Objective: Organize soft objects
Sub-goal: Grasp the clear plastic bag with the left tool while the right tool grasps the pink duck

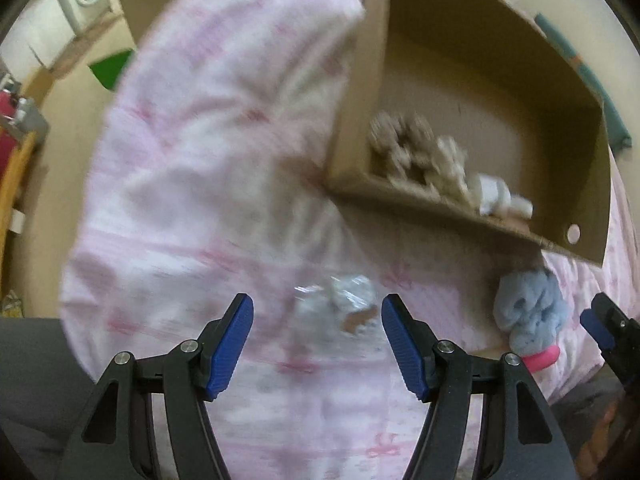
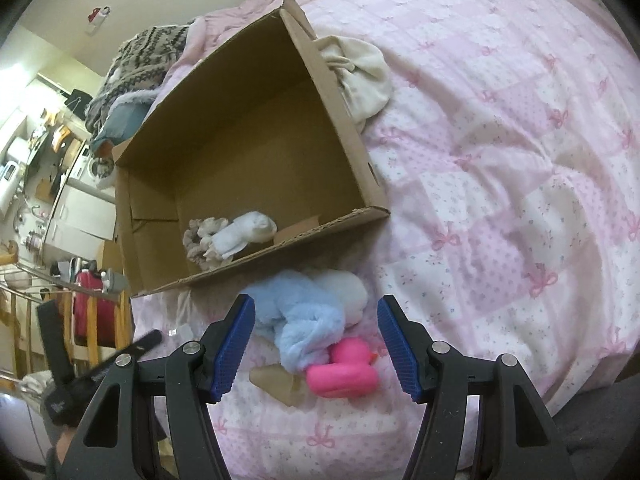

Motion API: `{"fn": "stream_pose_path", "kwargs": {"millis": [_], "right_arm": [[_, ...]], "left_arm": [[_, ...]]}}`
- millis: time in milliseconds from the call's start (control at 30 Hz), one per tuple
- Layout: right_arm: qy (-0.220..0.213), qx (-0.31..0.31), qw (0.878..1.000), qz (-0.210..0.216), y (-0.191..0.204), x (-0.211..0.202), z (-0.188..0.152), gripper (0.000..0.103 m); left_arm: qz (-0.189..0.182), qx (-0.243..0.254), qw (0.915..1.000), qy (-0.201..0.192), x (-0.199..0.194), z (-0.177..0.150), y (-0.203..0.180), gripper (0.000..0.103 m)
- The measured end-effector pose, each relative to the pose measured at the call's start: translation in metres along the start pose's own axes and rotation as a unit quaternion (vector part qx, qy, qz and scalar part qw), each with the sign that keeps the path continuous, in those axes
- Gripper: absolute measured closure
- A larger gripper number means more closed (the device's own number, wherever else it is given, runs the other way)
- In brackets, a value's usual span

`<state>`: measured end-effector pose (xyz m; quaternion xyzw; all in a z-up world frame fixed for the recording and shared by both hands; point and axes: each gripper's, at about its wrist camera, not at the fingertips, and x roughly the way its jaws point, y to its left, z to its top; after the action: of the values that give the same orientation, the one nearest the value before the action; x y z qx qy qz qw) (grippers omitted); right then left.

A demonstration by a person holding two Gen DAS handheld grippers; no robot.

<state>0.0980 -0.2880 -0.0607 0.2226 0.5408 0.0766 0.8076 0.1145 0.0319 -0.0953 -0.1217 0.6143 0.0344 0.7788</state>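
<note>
The left tool [image 1: 317, 344] points steeply down at the bed, its blue pads spread apart with nothing between them. Just beyond its tips, a crumpled piece of clear wrapping [image 1: 344, 304] lies on the pink quilt [image 1: 200, 160]; this view is blurred, so its details cannot be told.

The right tool [image 2: 316, 344] is also spread and grips nothing. Between and just past its pads lies a fluffy blue cloth [image 2: 300, 320], touching a white soft bundle [image 2: 348, 292] behind it. A pink rubber duck [image 2: 344, 370] rests against the near edge of the blue cloth, and a beige item [image 2: 276, 382] lies beside the duck, partly under the cloth.

Beyond this pile stands an open cardboard box [image 2: 344, 128] on the bed, its near wall close to the blue cloth. Inside, in the near corner, lie a beige scrunched piece [image 2: 200, 236] and a rolled white sock [image 2: 248, 232], touching each other. A cream cloth [image 2: 360, 76] lies against the outside of the box's right wall. A grey patterned knit [image 2: 140, 60] is heaped at the far end of the bed.
</note>
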Motion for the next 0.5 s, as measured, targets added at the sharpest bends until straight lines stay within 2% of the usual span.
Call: {"fn": "stream_pose_path", "kwargs": {"millis": [233, 367, 500], "right_arm": [[0.016, 0.016, 1.0, -0.004, -0.008, 0.005, 0.0, 0.036], [0.083, 0.008, 0.996, -0.024, -0.01, 0.028, -0.01, 0.036], [0.131, -0.035, 0.99, -0.048, 0.004, 0.049, -0.022, 0.036]], "left_arm": [[0.033, -0.003, 0.9992, 0.024, 0.032, 0.003, -0.012, 0.039], [0.038, 0.006, 0.9989, 0.025, 0.037, 0.001, -0.016, 0.04], [0.032, 0.01, 0.9991, 0.028, 0.039, 0.0, -0.019, 0.05]]}}
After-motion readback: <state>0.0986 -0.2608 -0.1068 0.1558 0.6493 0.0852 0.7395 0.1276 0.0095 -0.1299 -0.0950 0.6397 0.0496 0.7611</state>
